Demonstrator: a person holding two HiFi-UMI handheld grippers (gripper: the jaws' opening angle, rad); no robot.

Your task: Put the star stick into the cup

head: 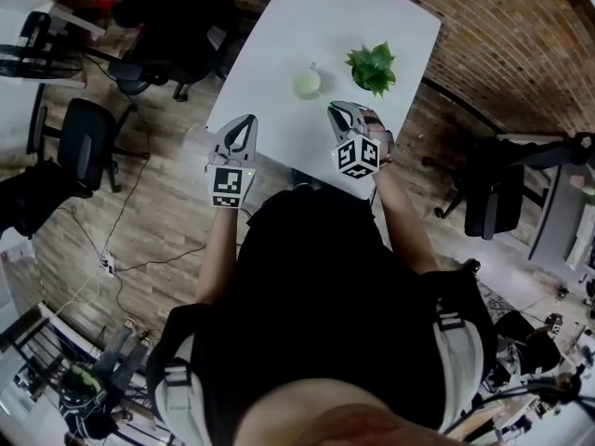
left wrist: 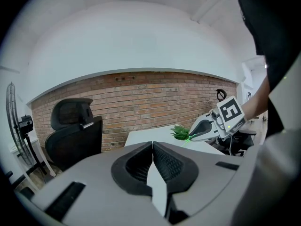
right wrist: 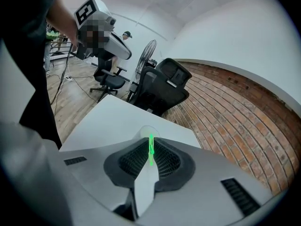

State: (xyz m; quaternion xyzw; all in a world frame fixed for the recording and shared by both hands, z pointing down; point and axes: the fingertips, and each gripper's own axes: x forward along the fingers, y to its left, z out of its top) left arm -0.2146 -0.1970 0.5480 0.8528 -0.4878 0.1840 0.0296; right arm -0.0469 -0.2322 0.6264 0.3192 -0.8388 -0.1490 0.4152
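Standing between the almost closed jaws of the right gripper (right wrist: 151,144), the green star stick (right wrist: 151,152) is pinched by the pads over the near edge of the surface (head: 279,26). What seems to be the cup (head: 308,82) is seen just beyond, near the middle, with a plant (head: 372,66) toward the right edge. The left gripper (left wrist: 153,147) is held shut and empty at the near left corner.
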